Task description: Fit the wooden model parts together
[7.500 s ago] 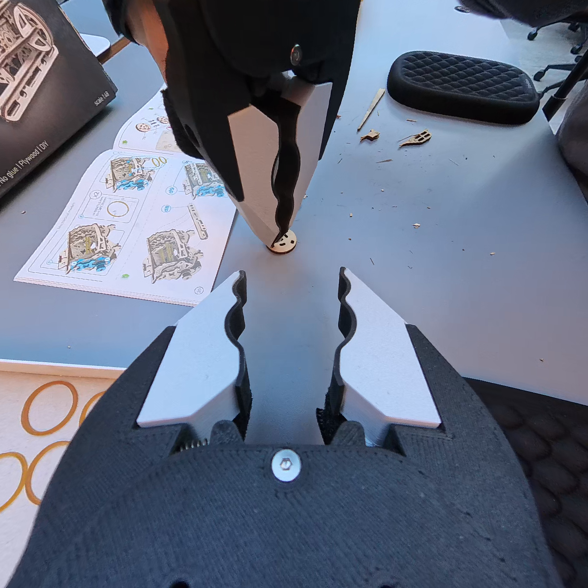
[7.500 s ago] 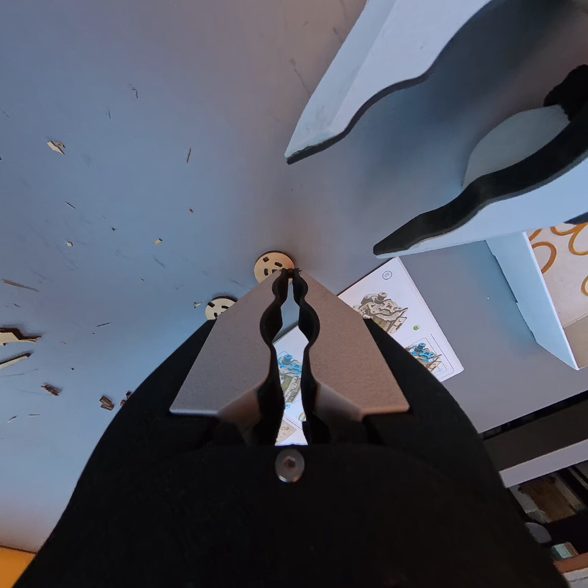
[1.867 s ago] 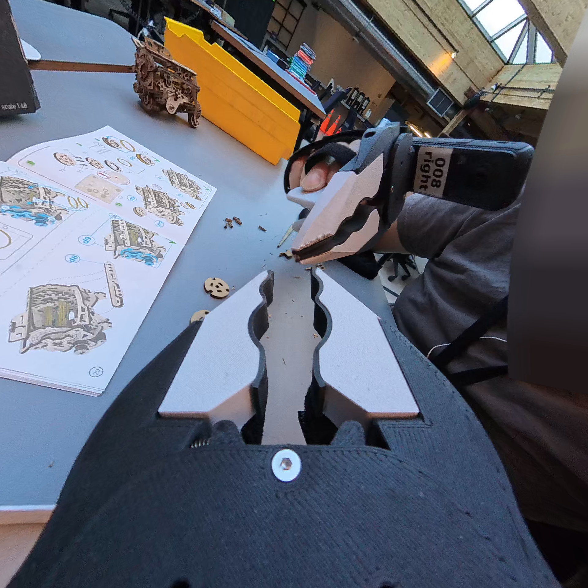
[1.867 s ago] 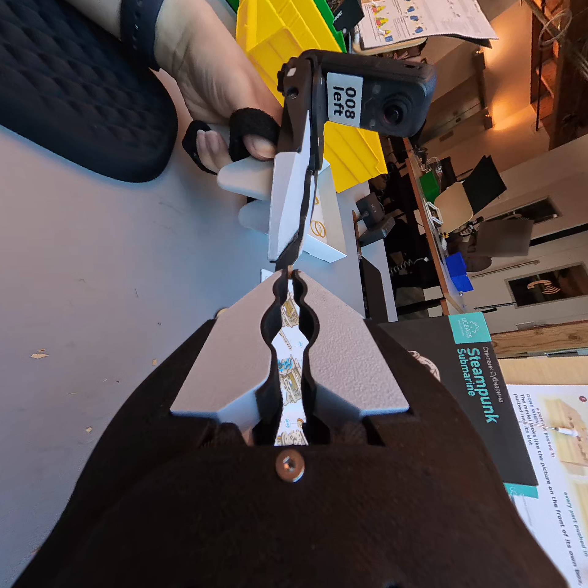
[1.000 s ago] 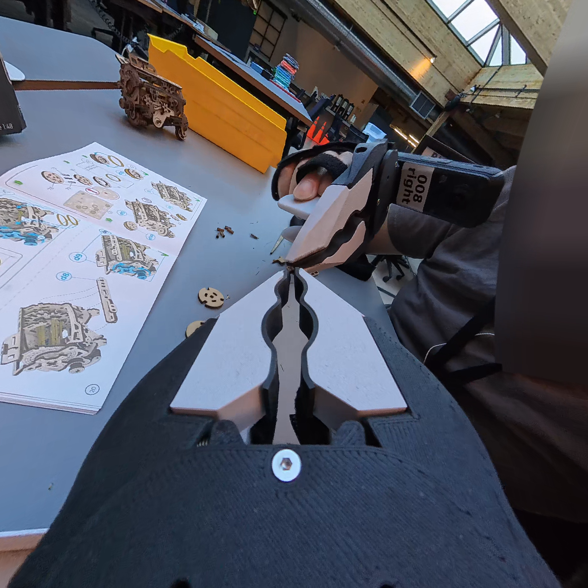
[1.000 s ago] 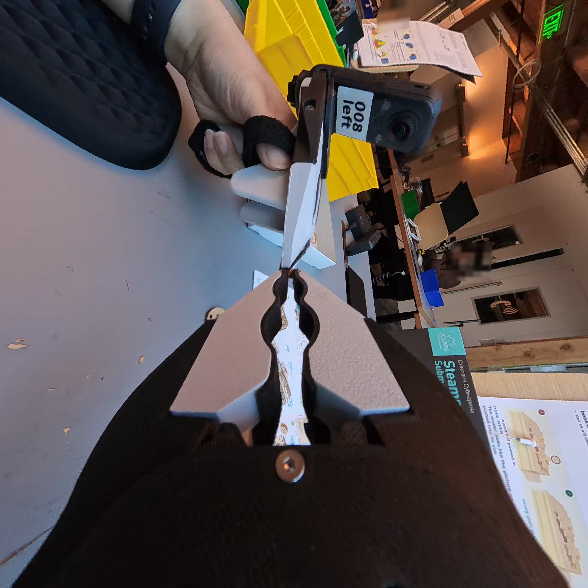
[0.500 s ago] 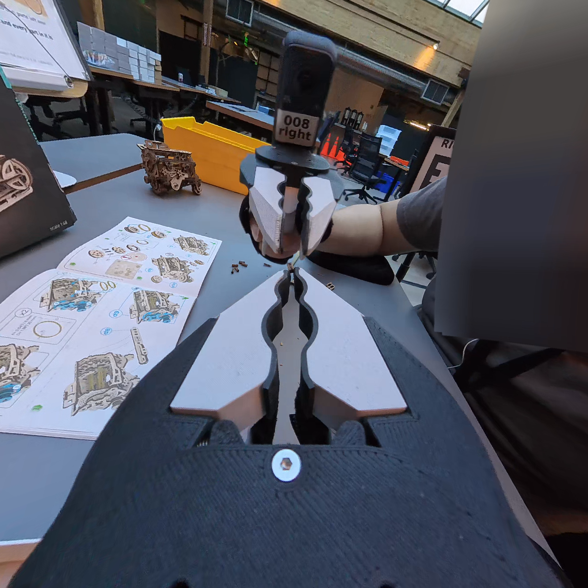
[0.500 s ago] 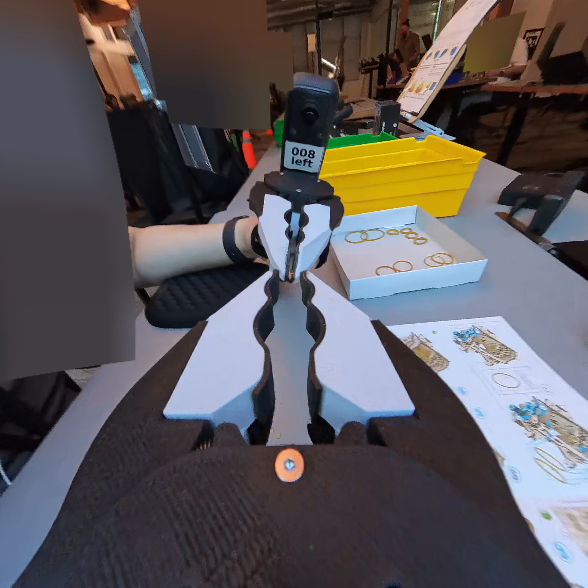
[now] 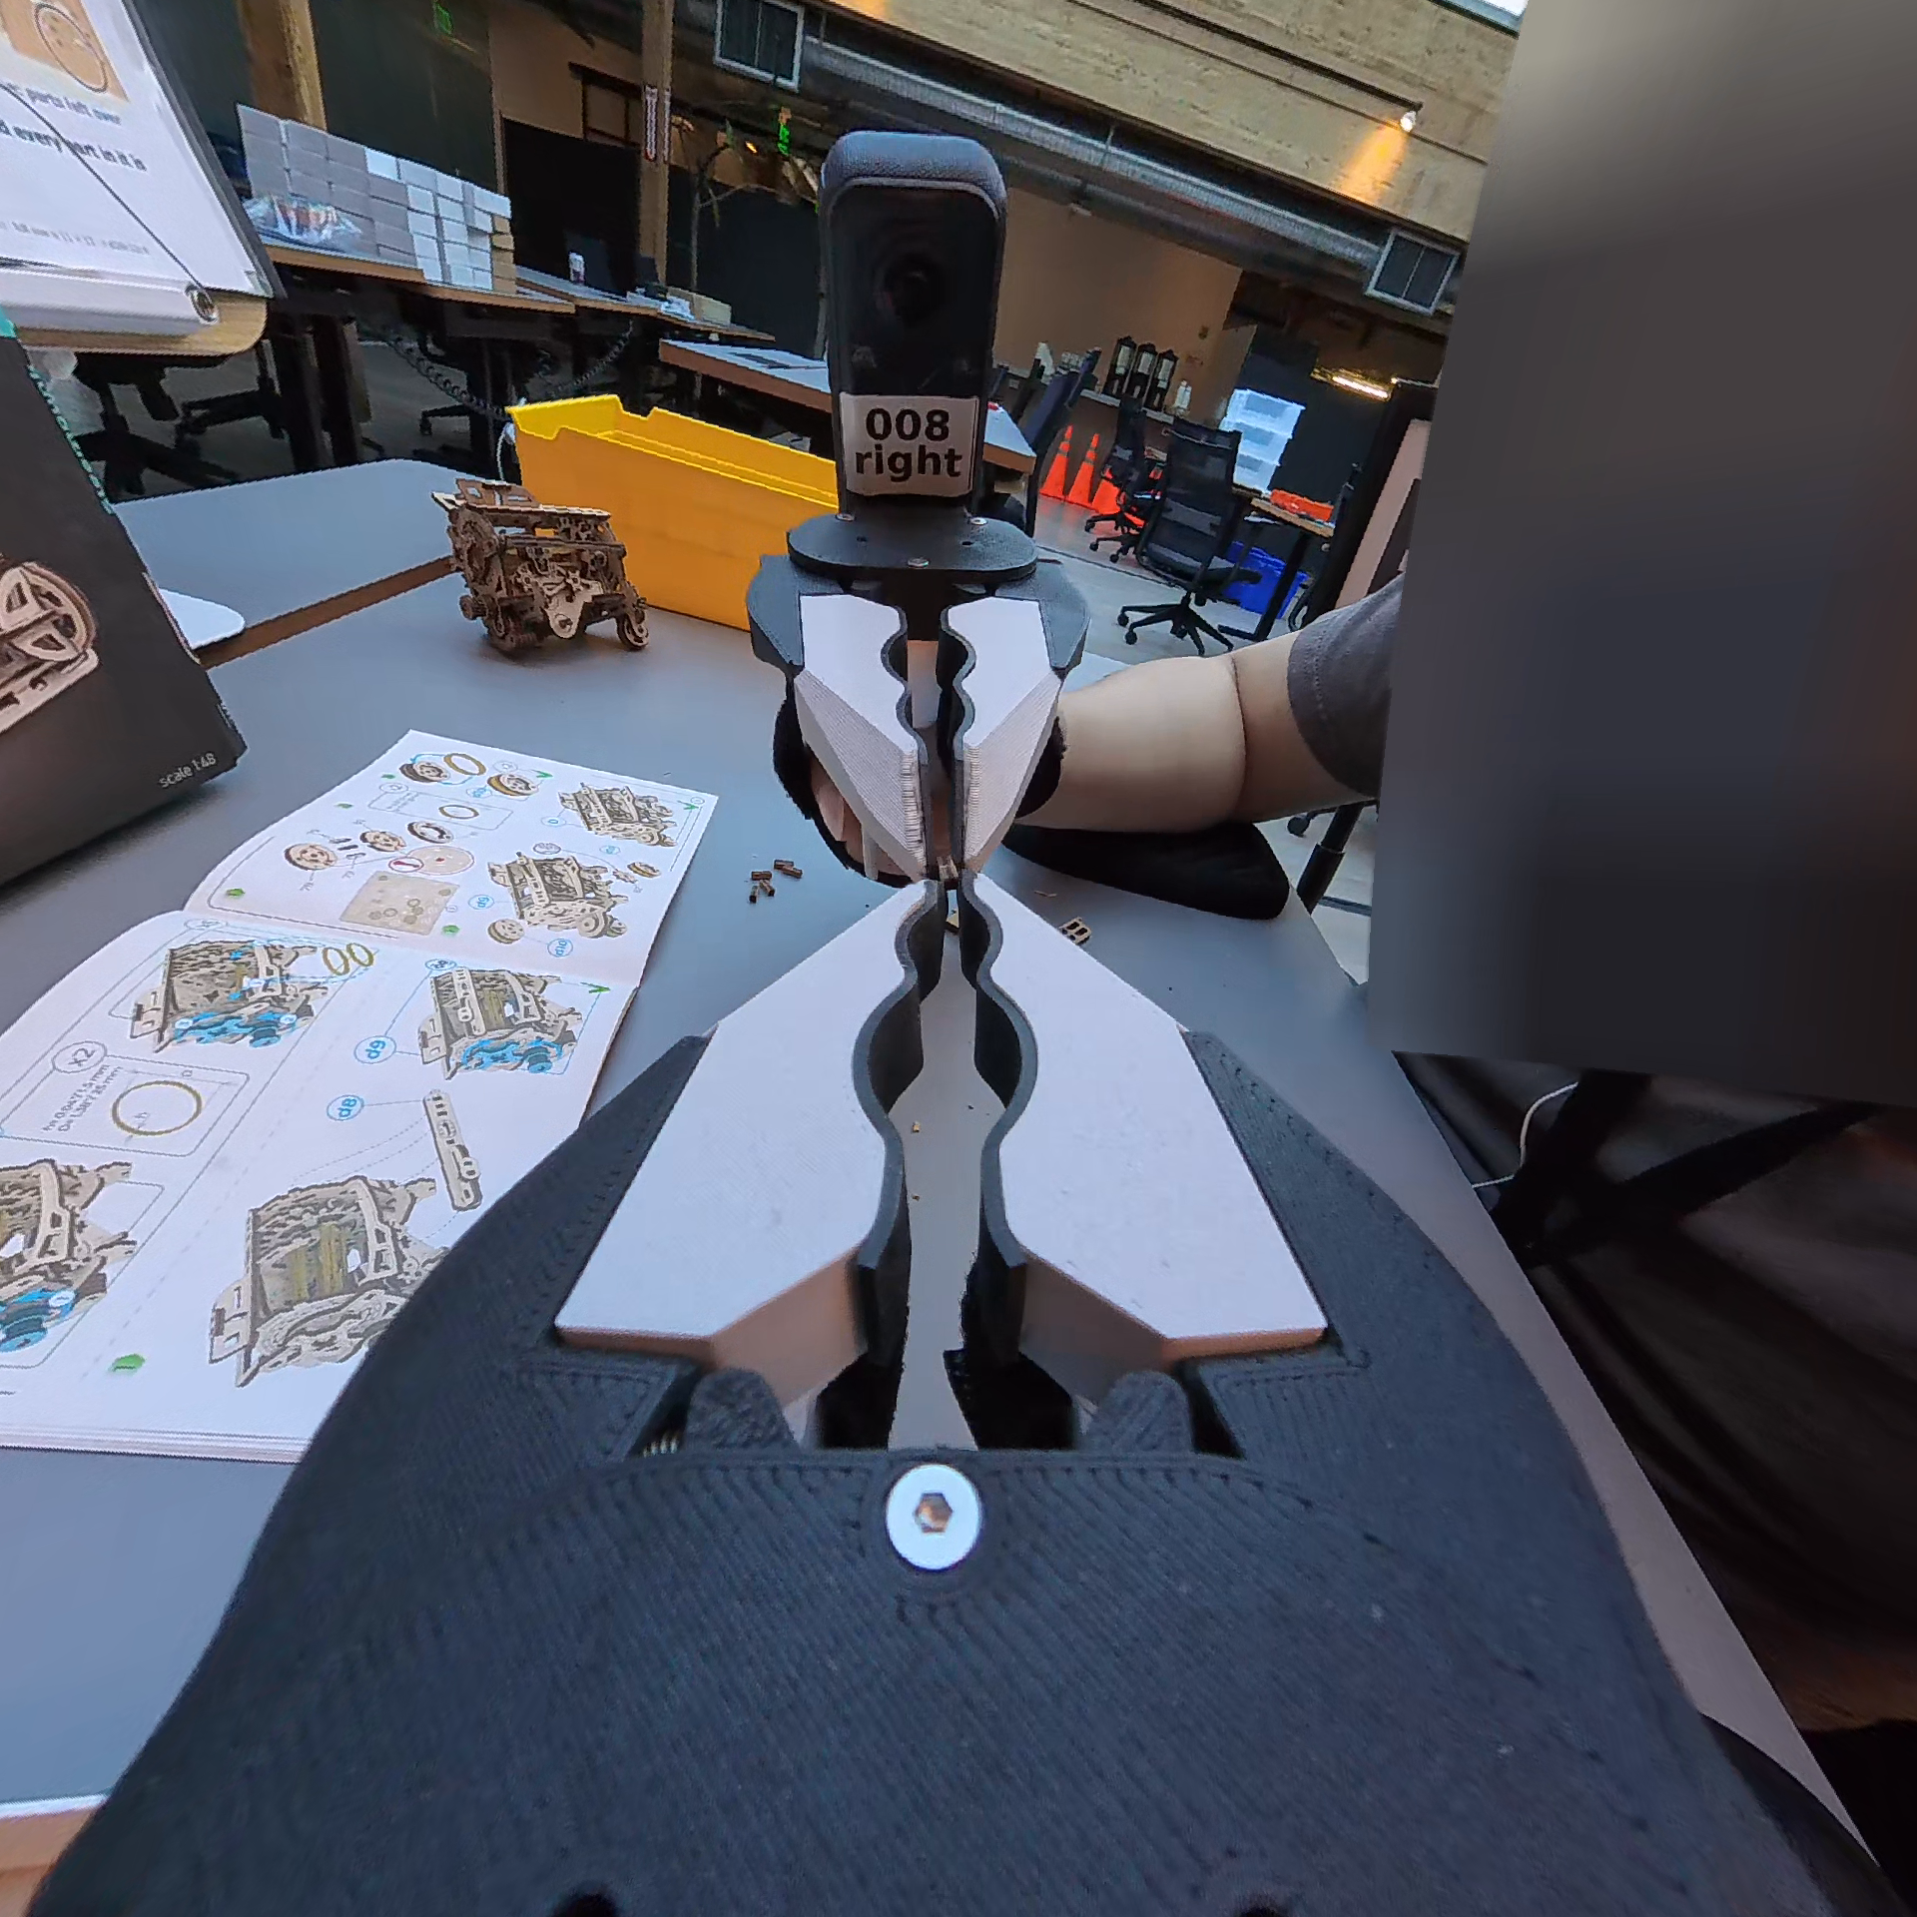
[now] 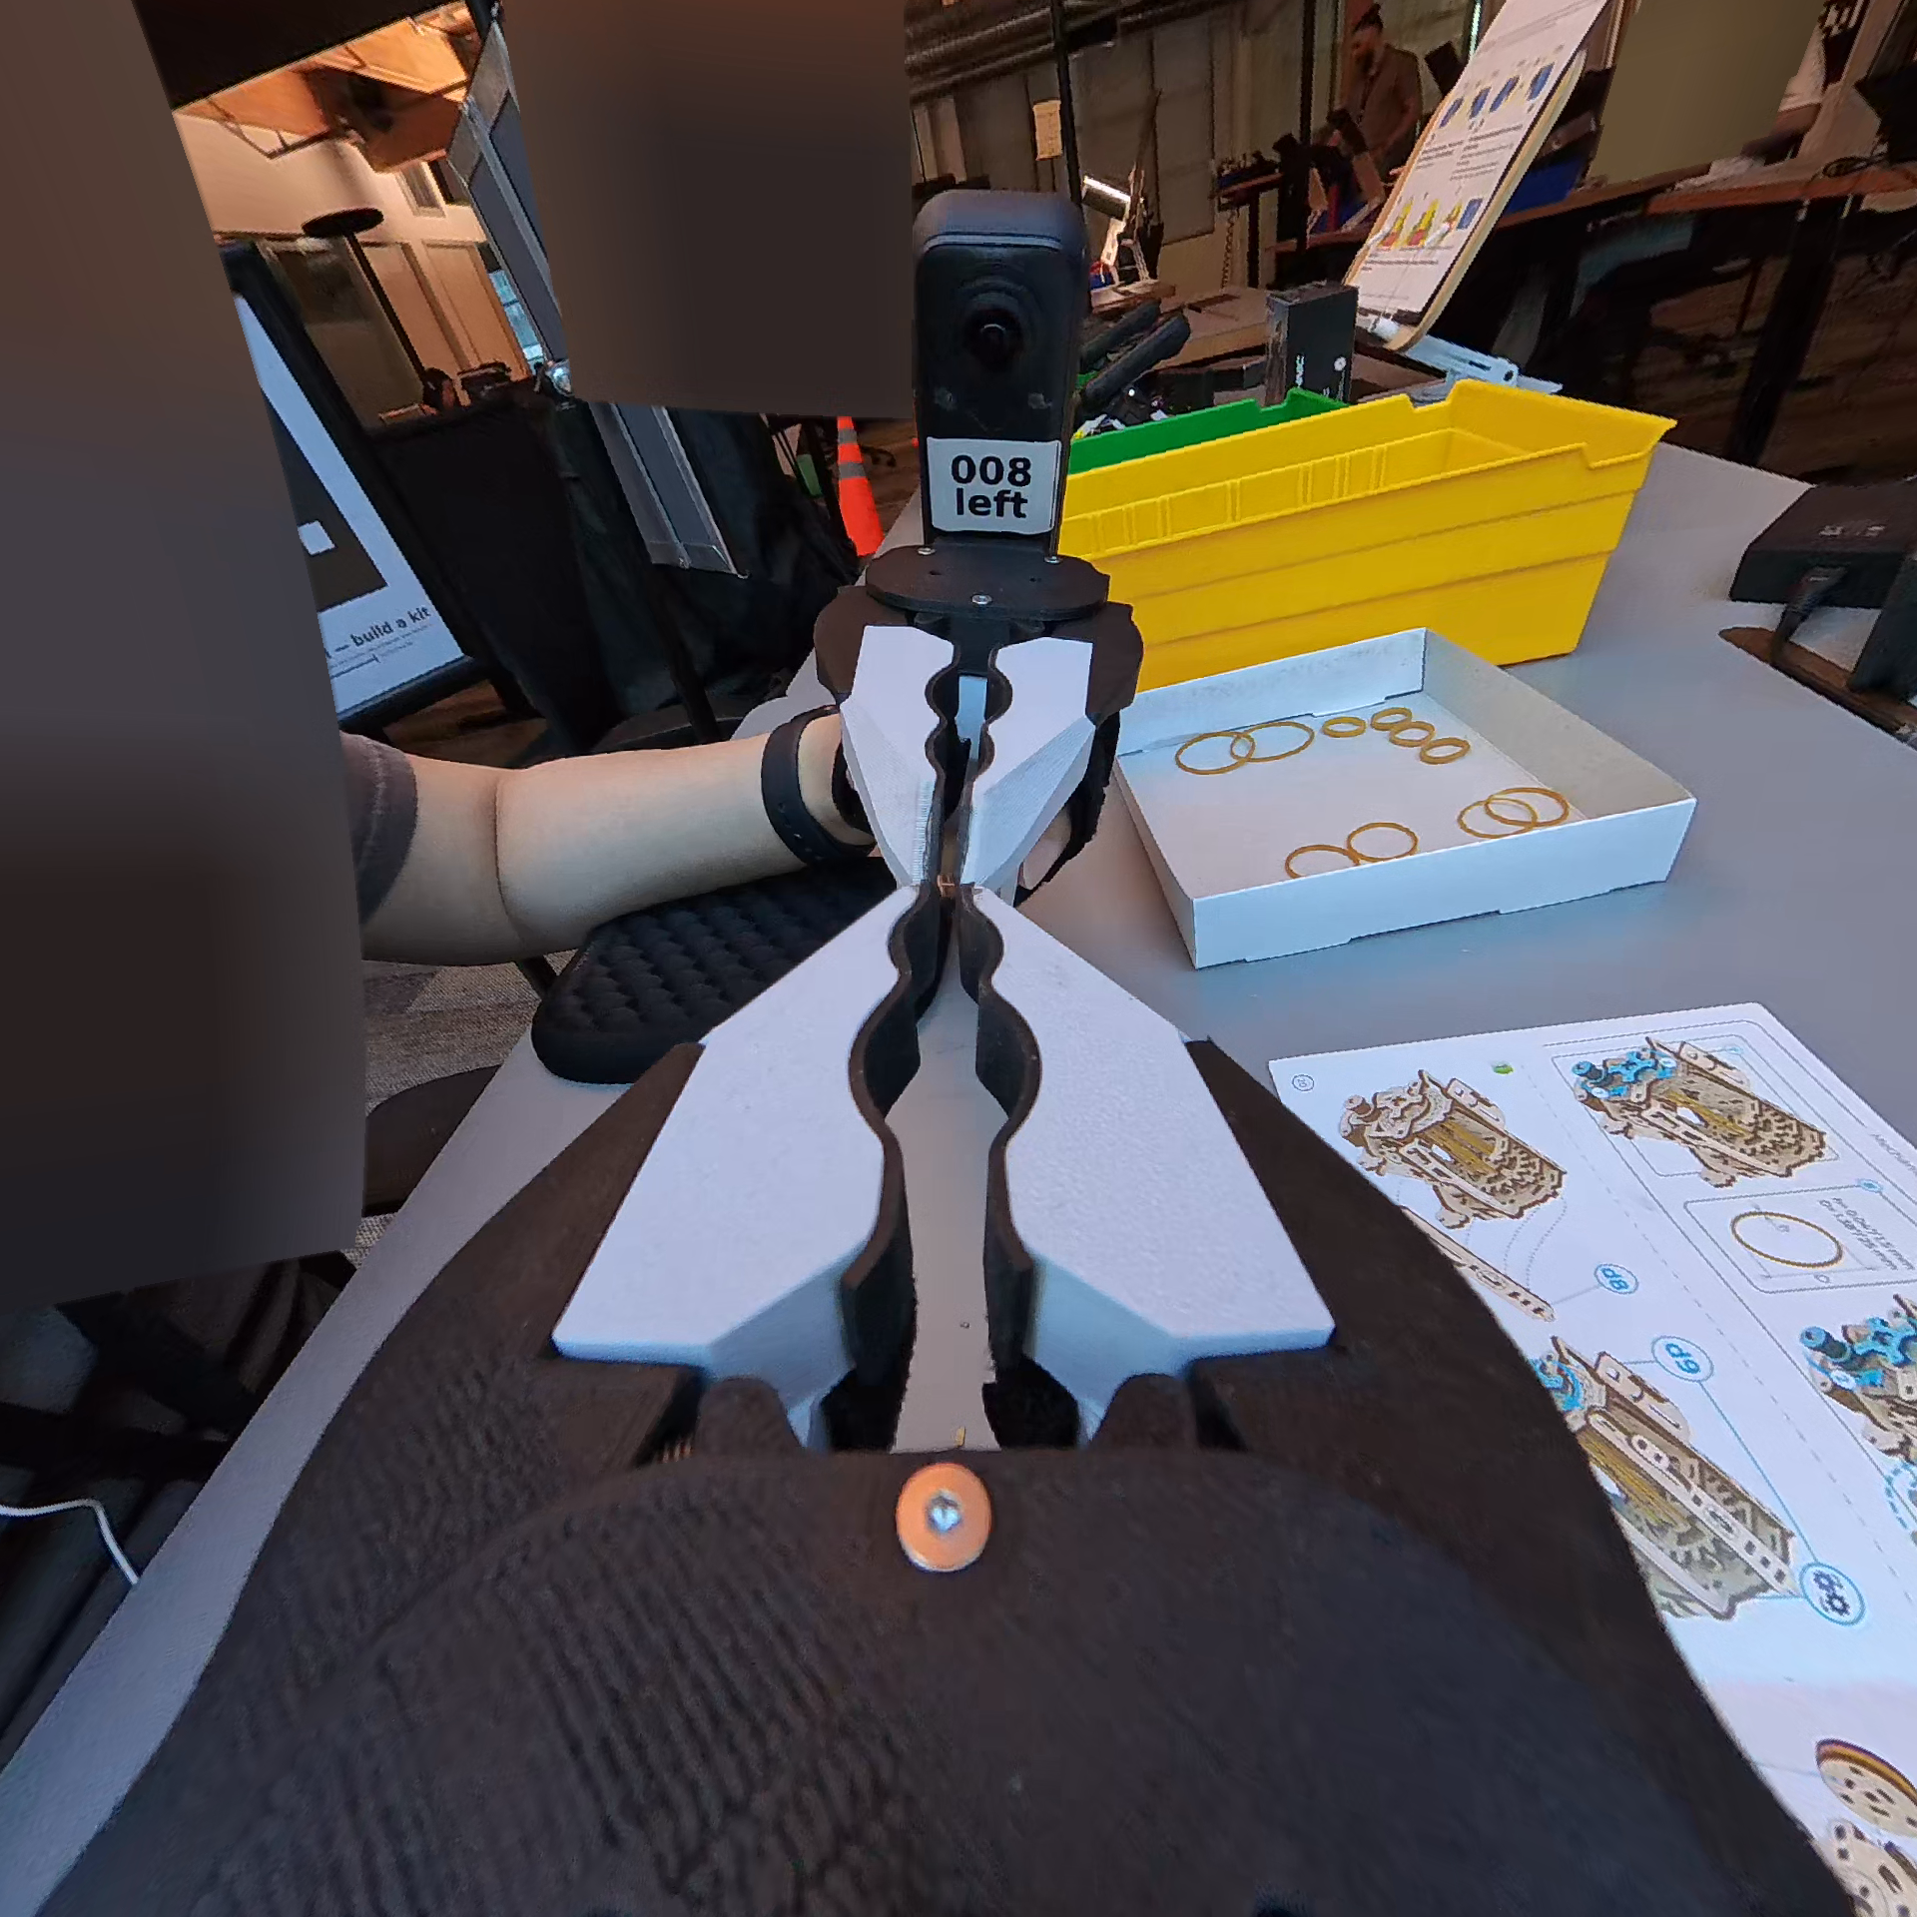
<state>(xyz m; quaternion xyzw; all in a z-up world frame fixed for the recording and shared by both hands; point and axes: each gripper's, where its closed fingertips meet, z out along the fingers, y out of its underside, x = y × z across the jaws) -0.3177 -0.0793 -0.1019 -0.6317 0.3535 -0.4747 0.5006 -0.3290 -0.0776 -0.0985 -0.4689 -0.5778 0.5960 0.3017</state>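
Two grippers meet tip to tip above the grey table (image 9: 311,674), and between them sits one tiny wooden part (image 9: 944,869), a pale sliver I can barely make out. My left gripper (image 9: 942,905) has its fingers drawn nearly together at the tips, with only a thin slit between them; the wider scalloped hollows behind the tips hold nothing. My right gripper (image 10: 946,905) stands the same way, pinched close at the nose. In the right wrist view the wooden part (image 10: 946,885) lies just ahead of my tips, at the nose of the opposite gripper, touching or almost touching both. Which gripper truly carries it, or whether each holds its own piece, I cannot tell; it is too small.

I judge this part to be very light, stiff and brittle: thin laser-cut ply that will snap or split along the grain if squeezed hard or levered sideways. It is also easy to flick away. I would hold it by its flat faces, right at the fingertips, leaving the mating end clear, and push straight along its length.

Left of my left gripper lie the instruction booklet (image 9: 342,996) and, farther ahead, a built wooden model (image 9: 539,576). Right of my right gripper is a white tray (image 10: 1452,892) of rubber bands (image 10: 1349,842).
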